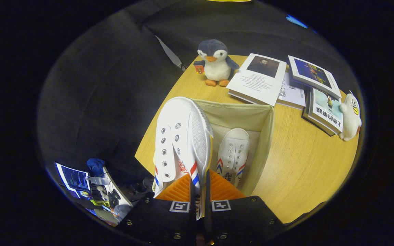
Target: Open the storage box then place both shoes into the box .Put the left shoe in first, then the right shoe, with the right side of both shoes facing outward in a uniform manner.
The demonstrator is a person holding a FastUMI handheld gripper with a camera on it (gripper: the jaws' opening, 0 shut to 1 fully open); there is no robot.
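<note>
One white shoe (180,143) is held by the gripper (198,191), whose two fingers are nearly closed and are pressed on the thin heel edge of the shoe from both sides. The shoe is carried in the air, with its long axis pointing straight ahead from the fingers and its toe far beyond them, above the left wall of the box (267,136). The box is open and stands on the table (303,171); its lid cannot be seen. The other shoe (233,155) is already lying on the floor of the box, just ahead of the fingers and slightly to the right of the held shoe, with its toe pointing the same way. The free space in the box seems to be on the left of this shoe, directly below the held one, so the coming move is judged to be a lowering with a small shift to the right, so that the left wall is cleared. Beyond the box, a toy penguin (215,63) and some books (262,78) are placed on the table, well apart from the work.
</note>
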